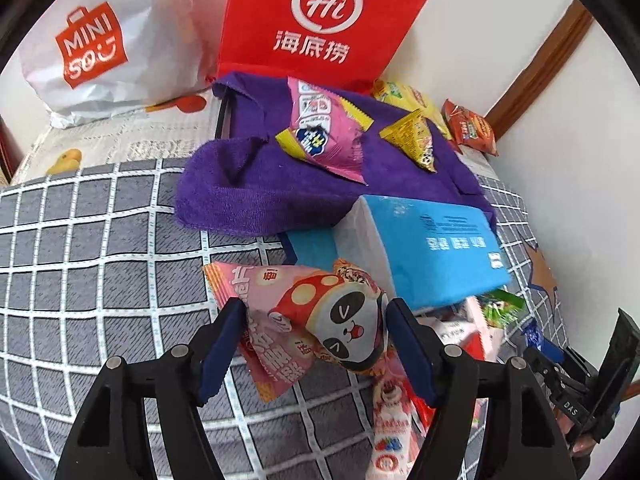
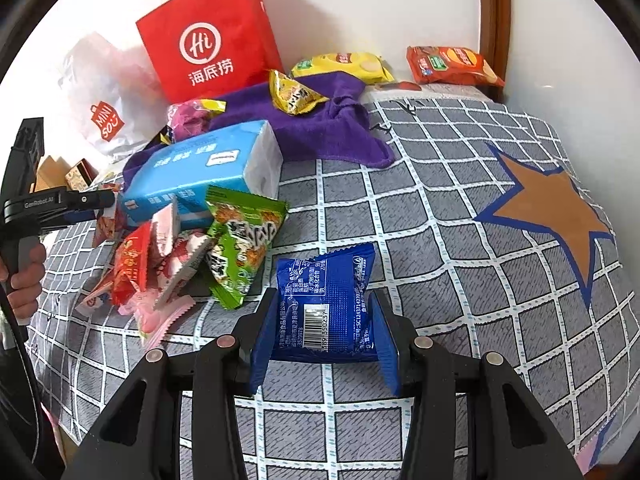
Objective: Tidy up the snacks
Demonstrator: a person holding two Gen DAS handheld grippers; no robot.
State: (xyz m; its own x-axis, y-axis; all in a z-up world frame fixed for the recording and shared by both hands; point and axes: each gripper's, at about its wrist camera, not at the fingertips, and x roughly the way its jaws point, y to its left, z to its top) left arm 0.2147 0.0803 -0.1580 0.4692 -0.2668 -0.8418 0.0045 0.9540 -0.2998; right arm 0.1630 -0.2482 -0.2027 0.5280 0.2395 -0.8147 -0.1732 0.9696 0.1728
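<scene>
My left gripper [image 1: 316, 320] is shut on a pink panda snack packet [image 1: 340, 320] and holds it above the grey checked cloth [image 1: 100, 260]. My right gripper [image 2: 324, 320] is shut on a blue snack packet [image 2: 326, 300] with its barcode side up. A pile of red, pink and green snack packets [image 2: 176, 256] lies left of the right gripper, by a blue tissue pack [image 2: 200, 172]. A pink-and-yellow packet [image 1: 324, 128] and a yellow packet [image 1: 412, 140] lie on a purple towel [image 1: 256, 192].
A red paper bag [image 1: 320, 20] and a white Miniso bag [image 1: 92, 48] stand at the back against the wall. A yellow chip bag [image 2: 344, 66] and an orange chip bag [image 2: 448, 66] lie at the far edge. A brown star patch [image 2: 548, 208] marks the cloth at right.
</scene>
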